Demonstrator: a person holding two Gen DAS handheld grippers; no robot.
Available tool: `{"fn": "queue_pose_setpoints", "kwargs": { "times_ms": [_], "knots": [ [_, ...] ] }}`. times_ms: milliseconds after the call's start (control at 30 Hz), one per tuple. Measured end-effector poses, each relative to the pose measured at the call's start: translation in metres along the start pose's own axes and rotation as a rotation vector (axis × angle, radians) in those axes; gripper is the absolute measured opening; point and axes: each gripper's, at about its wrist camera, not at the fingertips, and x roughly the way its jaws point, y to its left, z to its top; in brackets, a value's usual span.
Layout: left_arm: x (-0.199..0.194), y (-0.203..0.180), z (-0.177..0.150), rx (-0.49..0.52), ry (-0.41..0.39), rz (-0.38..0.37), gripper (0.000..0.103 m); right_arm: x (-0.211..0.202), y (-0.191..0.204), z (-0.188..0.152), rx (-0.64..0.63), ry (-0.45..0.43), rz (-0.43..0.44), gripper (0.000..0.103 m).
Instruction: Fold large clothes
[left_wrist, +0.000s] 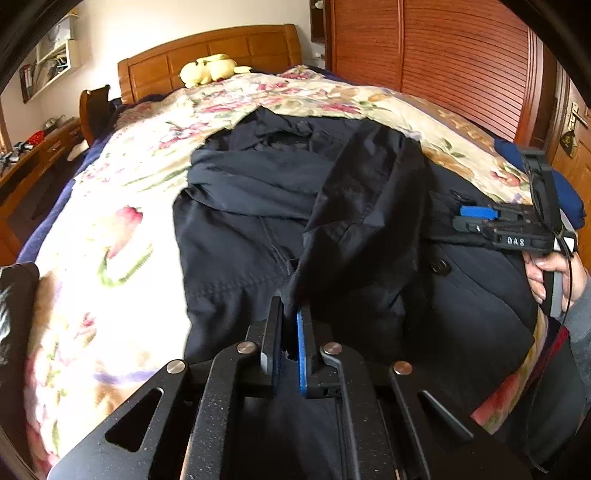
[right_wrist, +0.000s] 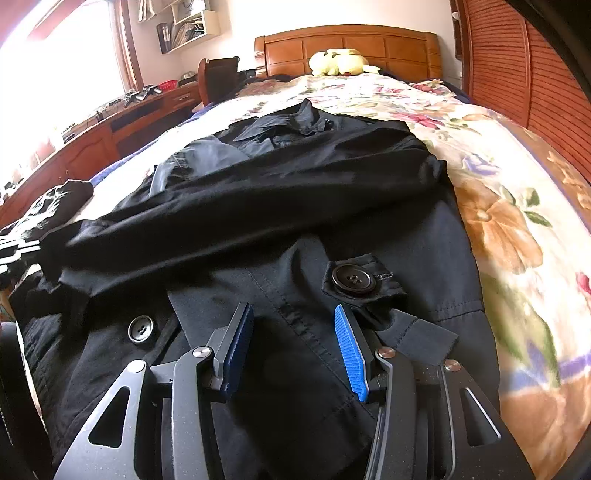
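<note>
A large dark navy coat (left_wrist: 251, 206) lies spread on a floral bedspread (left_wrist: 122, 206). My left gripper (left_wrist: 291, 306) is shut on the end of the coat's sleeve (left_wrist: 365, 206), which stretches lifted across the coat body. In the right wrist view the coat (right_wrist: 295, 350) fills the foreground, with the sleeve (right_wrist: 258, 206) lying across it. My right gripper (right_wrist: 293, 314) is open just above the coat's lower front, near a buttoned tab (right_wrist: 354, 278). The right gripper also shows in the left wrist view (left_wrist: 469, 218), low over the coat's right side.
A yellow plush toy (left_wrist: 210, 70) sits by the wooden headboard (left_wrist: 221, 51). A wooden wardrobe (left_wrist: 461, 59) stands along the right. A desk (right_wrist: 122, 118) with a chair (right_wrist: 218, 77) stands along the left. Another dark garment (right_wrist: 59, 203) lies at the bed's left edge.
</note>
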Motion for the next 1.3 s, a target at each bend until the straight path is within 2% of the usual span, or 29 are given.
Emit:
{"fn": "queue_pose_setpoints", "kwargs": {
  "times_ms": [167, 333, 433, 533, 667, 1000, 1167, 1300],
  "knots": [
    [-0.004, 0.02, 0.007, -0.044, -0.017, 0.022, 0.008, 0.0, -0.001, 0.0, -0.001, 0.0, -0.001, 0.048],
    [-0.007, 0.033, 0.0, -0.085, -0.017, 0.021, 0.031, 0.0, 0.0, 0.0, -0.002, 0.0, -0.003, 0.048],
    [-0.011, 0.039, -0.006, -0.11, -0.028, 0.017, 0.033, 0.0, 0.0, 0.0, -0.002, 0.0, -0.004, 0.048],
    [-0.017, 0.044, -0.011, -0.139, -0.047, 0.009, 0.063, 0.0, 0.001, 0.0, -0.005, 0.003, -0.008, 0.048],
    [-0.022, 0.048, -0.018, -0.148, -0.055, 0.019, 0.076, 0.0, 0.004, 0.0, -0.018, 0.003, -0.025, 0.048],
    [-0.027, 0.069, -0.042, -0.19, -0.03, 0.053, 0.079, -0.01, 0.006, 0.013, -0.038, 0.035, -0.077, 0.048],
    [-0.028, 0.077, -0.058, -0.199, -0.014, 0.049, 0.079, -0.024, -0.001, 0.045, -0.095, 0.019, -0.144, 0.048],
    [-0.027, 0.081, -0.066, -0.211, -0.005, 0.034, 0.079, -0.014, -0.011, 0.085, -0.124, 0.027, -0.211, 0.048]
  ]
}}
